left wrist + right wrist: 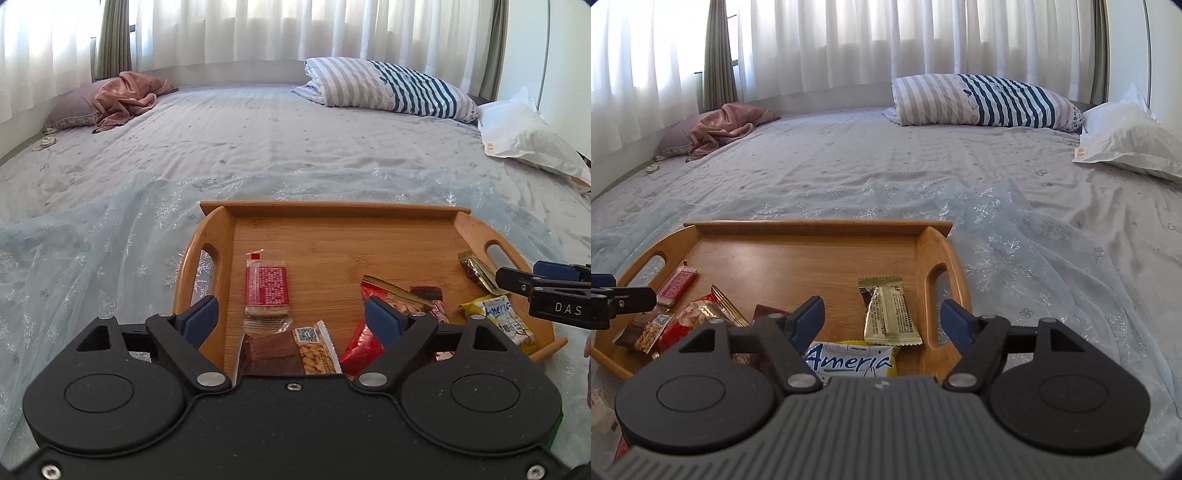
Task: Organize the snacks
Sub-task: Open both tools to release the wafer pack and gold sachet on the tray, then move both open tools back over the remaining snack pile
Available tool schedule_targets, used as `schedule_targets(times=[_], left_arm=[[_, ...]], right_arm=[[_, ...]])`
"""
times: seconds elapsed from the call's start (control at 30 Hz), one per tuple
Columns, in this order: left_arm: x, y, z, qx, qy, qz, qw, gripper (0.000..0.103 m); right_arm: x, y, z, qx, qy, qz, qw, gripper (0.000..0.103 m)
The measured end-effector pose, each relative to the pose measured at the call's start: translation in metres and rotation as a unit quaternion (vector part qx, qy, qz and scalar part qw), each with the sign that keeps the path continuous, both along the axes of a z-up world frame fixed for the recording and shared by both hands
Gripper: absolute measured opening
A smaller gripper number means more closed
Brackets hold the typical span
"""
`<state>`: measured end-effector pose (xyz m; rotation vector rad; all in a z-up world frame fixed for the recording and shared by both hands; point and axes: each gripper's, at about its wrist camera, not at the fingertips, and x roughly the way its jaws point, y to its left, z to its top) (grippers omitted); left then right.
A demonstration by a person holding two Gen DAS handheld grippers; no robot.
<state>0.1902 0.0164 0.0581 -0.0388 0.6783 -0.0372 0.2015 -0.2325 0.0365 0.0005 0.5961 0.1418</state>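
A wooden tray point(332, 236) point(798, 251) with cut-out handles lies on the bed and holds several snack packets. In the left wrist view my left gripper point(291, 314) stands open above the tray's near side, over a red cracker pack point(266, 286), a brown bar point(273, 350) and a red peanut bag point(384, 295); nothing is between its fingers. In the right wrist view my right gripper point(882, 319) is open and empty above a gold packet point(890, 314) and a white-and-yellow "Ameria" packet point(849, 360). Each gripper's tip shows at the edge of the other's view.
The tray sits on a pale blue snowflake-patterned cloth point(1034, 266) spread over a grey bedsheet point(258, 140). A striped pillow point(388, 86), a white pillow point(524, 136) and a pink blanket point(129, 96) lie at the far side under white curtains. Some packaging lies left of the tray point(602, 410).
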Motion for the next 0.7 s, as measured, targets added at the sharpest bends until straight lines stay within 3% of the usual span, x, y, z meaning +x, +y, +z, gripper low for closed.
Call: schedule_targets(times=[0.7], left_arm=[[-0.095, -0.017, 0.013, -0.013, -0.022, -0.035, 0.9990, 0.093]], right_arm=[[-0.083, -0.005, 0.006, -0.020, -0.056, 0.035, 0.998, 0.100]])
